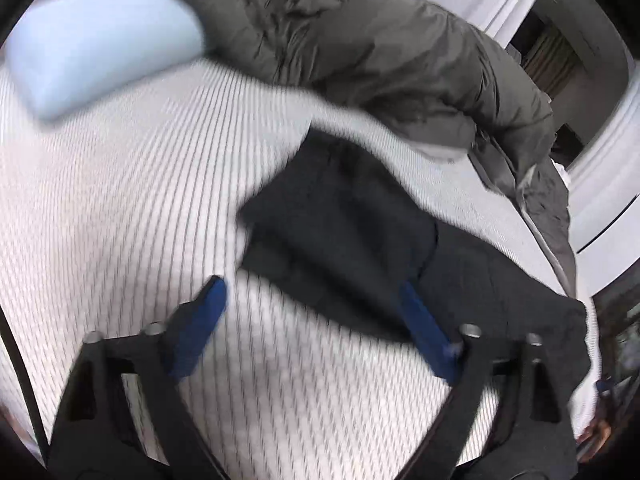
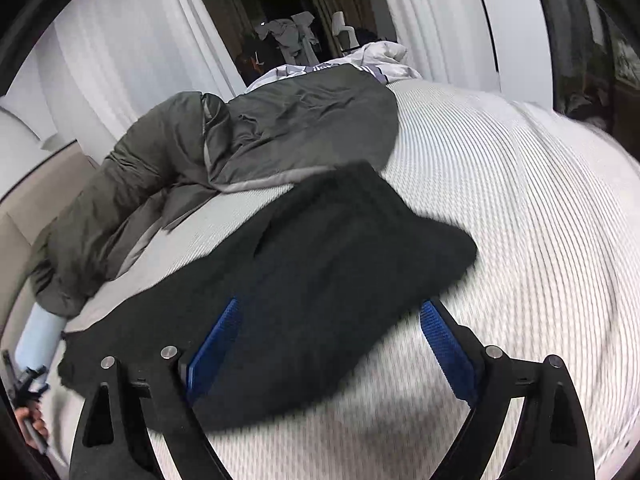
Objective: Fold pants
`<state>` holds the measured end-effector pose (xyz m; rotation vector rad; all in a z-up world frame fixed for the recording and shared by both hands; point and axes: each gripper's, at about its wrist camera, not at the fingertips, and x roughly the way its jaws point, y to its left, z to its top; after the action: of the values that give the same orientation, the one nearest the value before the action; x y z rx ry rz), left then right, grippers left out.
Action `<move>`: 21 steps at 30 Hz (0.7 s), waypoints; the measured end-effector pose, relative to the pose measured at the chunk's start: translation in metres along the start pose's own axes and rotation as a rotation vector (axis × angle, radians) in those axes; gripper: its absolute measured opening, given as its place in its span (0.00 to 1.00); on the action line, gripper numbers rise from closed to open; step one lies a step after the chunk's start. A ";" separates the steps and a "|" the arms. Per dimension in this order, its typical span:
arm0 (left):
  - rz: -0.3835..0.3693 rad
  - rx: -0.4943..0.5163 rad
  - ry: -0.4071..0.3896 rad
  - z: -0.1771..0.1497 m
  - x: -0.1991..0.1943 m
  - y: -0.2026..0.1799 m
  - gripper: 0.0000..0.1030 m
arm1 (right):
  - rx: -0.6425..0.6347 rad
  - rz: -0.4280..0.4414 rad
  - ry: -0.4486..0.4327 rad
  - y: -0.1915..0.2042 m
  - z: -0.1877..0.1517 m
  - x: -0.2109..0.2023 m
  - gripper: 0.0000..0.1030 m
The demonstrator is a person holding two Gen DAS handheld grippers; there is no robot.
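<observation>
Dark pants (image 1: pixel 344 220) lie folded over on the white ribbed mattress (image 1: pixel 120 200), blurred in both views. My left gripper (image 1: pixel 312 286) hangs open above the pants' near left edge. One blue pad (image 1: pixel 200 328) is over bare mattress and the other is over the dark cloth, gripping nothing. In the right wrist view the pants (image 2: pixel 340 240) spread from the lower left to the centre. My right gripper (image 2: pixel 331 305) stands wide open over their near edge, with cloth beneath the jaws but neither pad pressing on it.
A rumpled grey-green duvet (image 1: pixel 360 40) lies behind the pants, with a pale blue pillow (image 1: pixel 100 48) at the far left. Crumpled white bedding (image 2: pixel 376 56) sits at the bed's far end before a dark doorway. A hand (image 2: pixel 34 424) shows at the lower left edge.
</observation>
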<state>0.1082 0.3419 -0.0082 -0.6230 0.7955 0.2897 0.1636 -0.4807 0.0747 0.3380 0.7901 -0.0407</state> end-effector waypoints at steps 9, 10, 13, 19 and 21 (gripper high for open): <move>-0.133 -0.139 0.116 -0.016 0.057 0.008 0.48 | 0.080 0.058 0.036 -0.016 -0.050 -0.030 0.90; -0.144 -0.165 0.110 -0.008 0.064 0.008 0.32 | 0.088 0.066 0.038 -0.015 -0.051 -0.030 0.90; -0.144 -0.179 0.104 0.003 0.067 0.011 0.00 | 0.086 0.074 0.042 -0.012 -0.052 -0.028 0.90; -0.035 -0.010 -0.034 0.024 0.017 0.033 0.01 | 0.044 0.049 0.047 -0.013 -0.049 -0.026 0.90; 0.044 -0.034 0.012 0.029 0.026 0.047 0.01 | 0.065 0.039 0.065 -0.019 -0.049 -0.020 0.90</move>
<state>0.1205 0.3972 -0.0319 -0.6402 0.8179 0.3403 0.1127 -0.4856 0.0516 0.4176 0.8472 -0.0183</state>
